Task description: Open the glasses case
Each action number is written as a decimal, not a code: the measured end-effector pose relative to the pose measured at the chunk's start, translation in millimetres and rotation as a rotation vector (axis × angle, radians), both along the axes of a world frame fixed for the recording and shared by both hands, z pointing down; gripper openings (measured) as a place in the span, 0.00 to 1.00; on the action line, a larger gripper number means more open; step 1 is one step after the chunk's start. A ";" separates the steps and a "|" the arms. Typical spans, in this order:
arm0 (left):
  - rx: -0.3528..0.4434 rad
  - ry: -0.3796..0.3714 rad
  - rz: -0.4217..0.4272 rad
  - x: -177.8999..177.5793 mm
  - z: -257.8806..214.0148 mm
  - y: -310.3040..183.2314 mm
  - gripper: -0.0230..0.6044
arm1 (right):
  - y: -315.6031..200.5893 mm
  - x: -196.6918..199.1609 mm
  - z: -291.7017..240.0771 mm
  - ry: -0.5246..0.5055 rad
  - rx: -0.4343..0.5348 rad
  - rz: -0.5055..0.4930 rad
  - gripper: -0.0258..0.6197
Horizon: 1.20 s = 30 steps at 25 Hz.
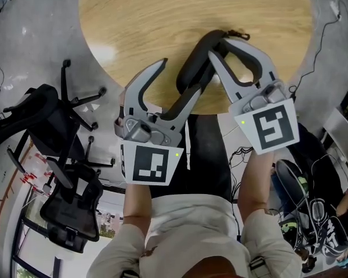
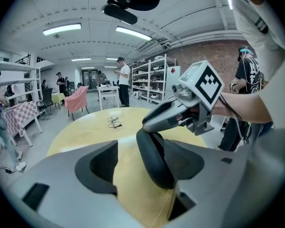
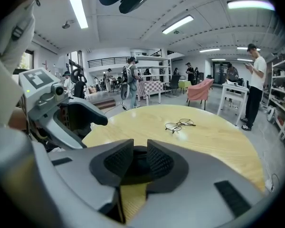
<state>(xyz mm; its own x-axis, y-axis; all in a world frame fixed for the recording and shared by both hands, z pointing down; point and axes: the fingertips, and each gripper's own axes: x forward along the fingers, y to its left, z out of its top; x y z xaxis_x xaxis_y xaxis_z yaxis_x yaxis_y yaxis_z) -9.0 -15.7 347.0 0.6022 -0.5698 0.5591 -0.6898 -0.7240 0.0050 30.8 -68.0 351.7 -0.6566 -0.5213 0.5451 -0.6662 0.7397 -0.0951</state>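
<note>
Glasses case bracketed by two tongs.
Left tongs held apart; right tongs being closed round its end.

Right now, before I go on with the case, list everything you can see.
table: 1, light wood, round, under both grippers
glasses case: 1, black, at the table's near edge, between the two grippers
glasses: 1, thin dark frame, on the table's far side
office chairs: 2, black, on the floor to the left
pink chair: 1, pink, background
people: several, standing in the background
left gripper: 1, grey, jaws wide apart, case against one pad
right gripper: 1, grey, jaws closing, case's end between them
</note>
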 end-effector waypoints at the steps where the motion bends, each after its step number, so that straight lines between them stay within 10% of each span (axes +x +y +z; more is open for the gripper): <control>1: 0.003 -0.011 -0.002 1.1 -0.7 -3.4 0.54 | 0.9 1.4 -1.8 -0.003 0.000 0.001 0.20; 17: -0.165 0.004 0.041 17.3 27.7 -29.9 0.52 | -11.4 0.7 7.5 0.013 -0.011 -0.015 0.20; 30: -0.187 -0.002 0.047 29.5 28.8 -23.2 0.34 | 10.1 14.5 12.3 0.240 -0.008 -0.076 0.17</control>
